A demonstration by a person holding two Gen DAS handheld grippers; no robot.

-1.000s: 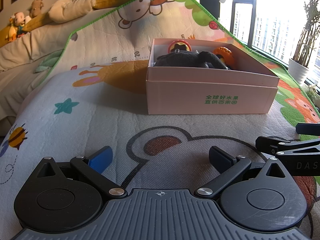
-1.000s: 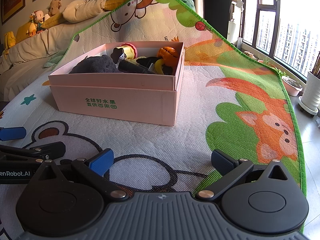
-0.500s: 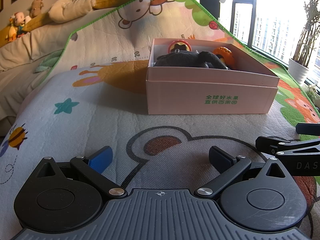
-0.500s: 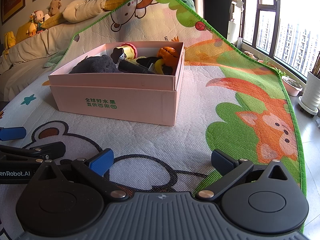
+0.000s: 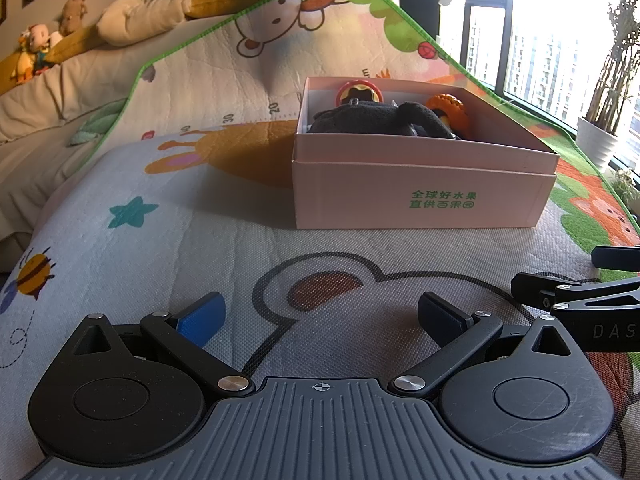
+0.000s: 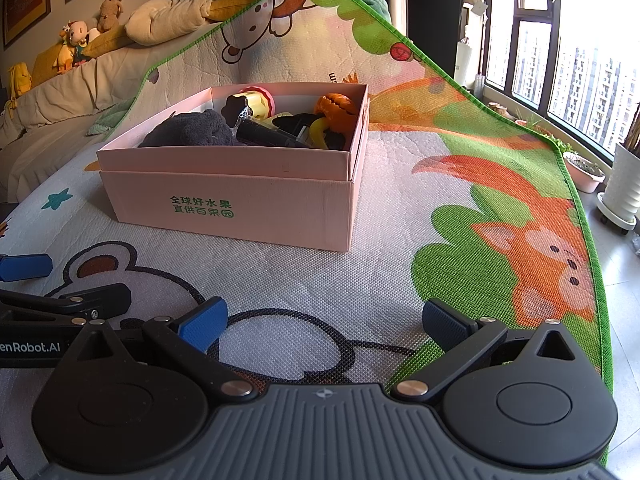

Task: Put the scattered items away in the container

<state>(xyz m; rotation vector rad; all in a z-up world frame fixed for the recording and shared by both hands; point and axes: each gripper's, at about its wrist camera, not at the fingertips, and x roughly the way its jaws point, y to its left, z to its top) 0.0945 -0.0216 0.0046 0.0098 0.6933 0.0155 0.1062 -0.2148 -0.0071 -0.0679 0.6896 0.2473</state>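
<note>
Strong daylight enters from the tall dark-framed window (image 5: 560, 32) to the right of the tools and is overexposed there. The pink cardboard box (image 5: 420, 196) throws a shadow leftward. Fisheye bending curves the edges; focus is sharp.

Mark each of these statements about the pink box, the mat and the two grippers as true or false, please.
1. The pink box stands on the play mat. True.
2. The left gripper holds a toy. False: its jaws stand wide apart with nothing between them.
3. A dark plush item lies inside the box. True.
4. The box is closed with a lid. False: it is open on top, and toys show inside.
5. The right gripper is open and empty. True.
6. Loose toys lie on the mat before the box. False: none shows there.
</note>
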